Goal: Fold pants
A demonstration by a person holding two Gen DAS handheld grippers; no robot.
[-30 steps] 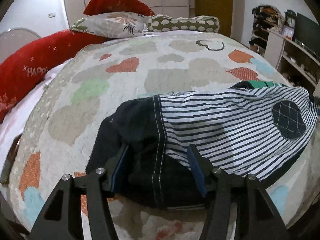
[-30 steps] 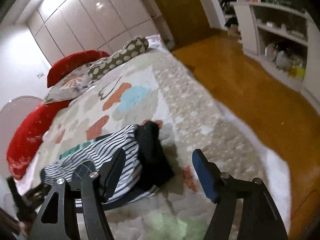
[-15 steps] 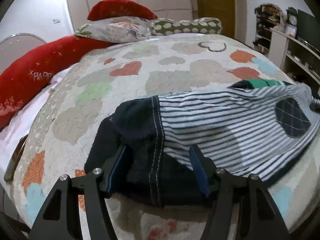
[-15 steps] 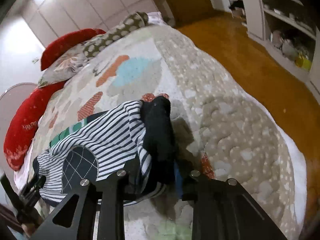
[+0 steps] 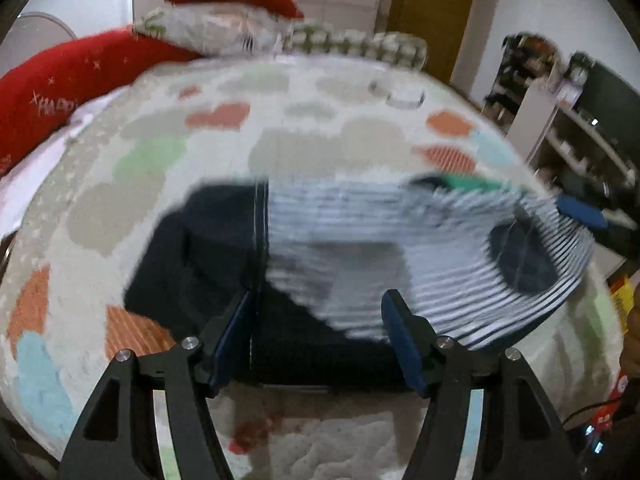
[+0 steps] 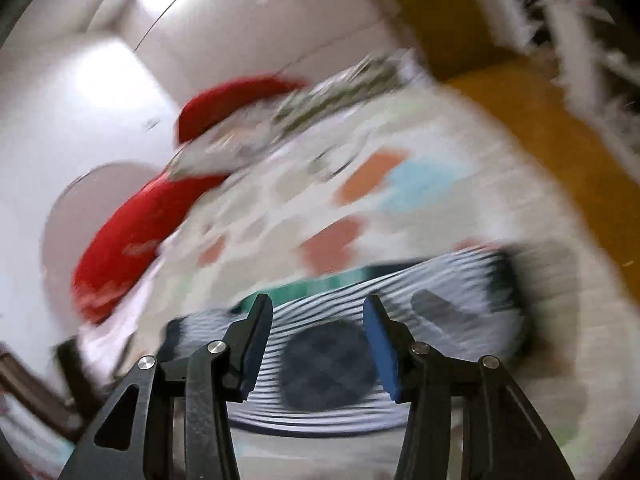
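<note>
The black-and-white striped pants (image 5: 360, 232) lie folded on the bed's heart-patterned cover (image 5: 320, 148), their dark end (image 5: 208, 248) nearest my left hand. My left gripper (image 5: 316, 300) hovers low over that dark end. Its jaws are opening, with the cloth lying between the blue pads, which do not press on it. The right wrist view is blurred. My right gripper (image 6: 316, 300) hangs over the striped part (image 6: 440, 280), above the dark checked patch (image 6: 328, 368). Its jaws are opening with nothing in them. One of its blue pads (image 5: 580, 212) shows at the pants' far right.
Red pillows (image 5: 60, 92), a floral pillow (image 5: 208, 36) and a spotted bolster (image 5: 360, 46) line the head of the bed. White shelves (image 5: 568, 128) stand to the right, beyond a wooden floor (image 6: 560, 128). A white wardrobe (image 6: 240, 32) fills the back wall.
My right gripper closed on the pants' dark right end, then let go, rose and swung left over the striped part. My left gripper stayed in place and its jaws widened a little.
</note>
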